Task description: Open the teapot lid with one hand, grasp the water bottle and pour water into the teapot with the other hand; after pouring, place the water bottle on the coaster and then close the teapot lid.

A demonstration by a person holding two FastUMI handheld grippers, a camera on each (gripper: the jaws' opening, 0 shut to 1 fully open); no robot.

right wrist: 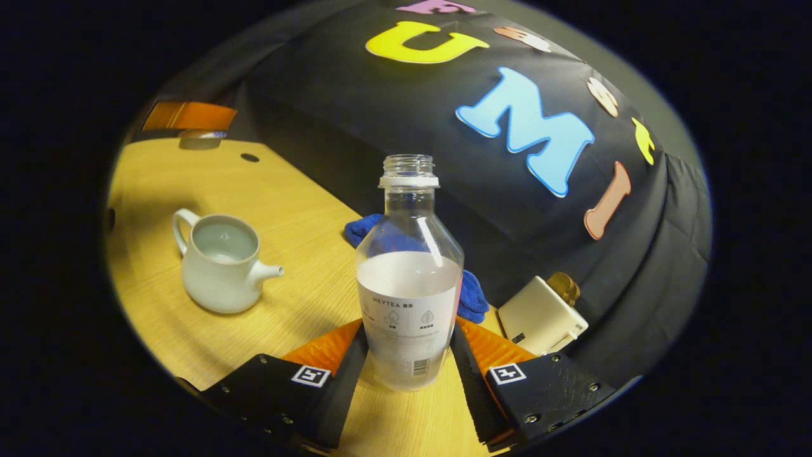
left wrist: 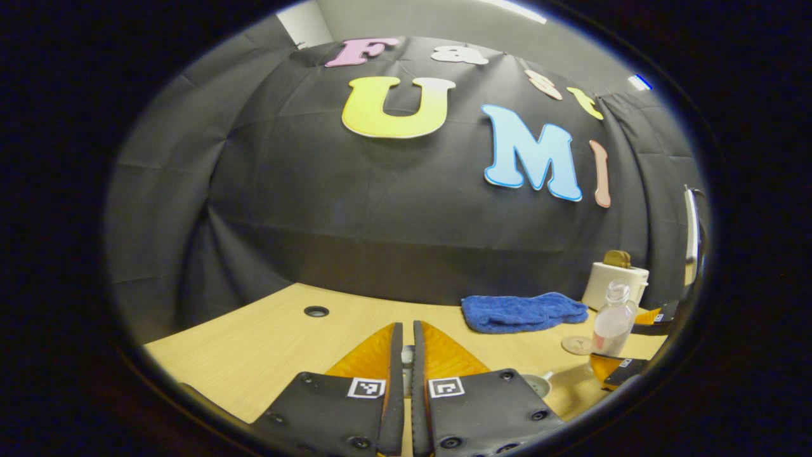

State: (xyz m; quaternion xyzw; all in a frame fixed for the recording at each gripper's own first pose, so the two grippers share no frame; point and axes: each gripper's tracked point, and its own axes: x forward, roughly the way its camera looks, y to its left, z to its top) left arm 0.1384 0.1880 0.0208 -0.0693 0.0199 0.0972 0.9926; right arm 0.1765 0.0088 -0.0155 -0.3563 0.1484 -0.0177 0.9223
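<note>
lid already off: teapot (right wrist: 219,263) open-topped on the table (right wrist: 298,209), spout toward the water bottle (right wrist: 409,273). left gripper (left wrist: 406,355) fingers nearly together, something small and pale pinched between them, probably the lid; cannot tell for sure. right gripper (right wrist: 409,355) fingers closed against both sides of the bottle's lower body, uncapped, about half full, upright. coaster (left wrist: 577,344) just beside the bottle, blue cloth (left wrist: 523,312) behind it. step in hand: grasping the bottle. next likely needs a lift, carry to the teapot, slow tilt over the opening.
</note>
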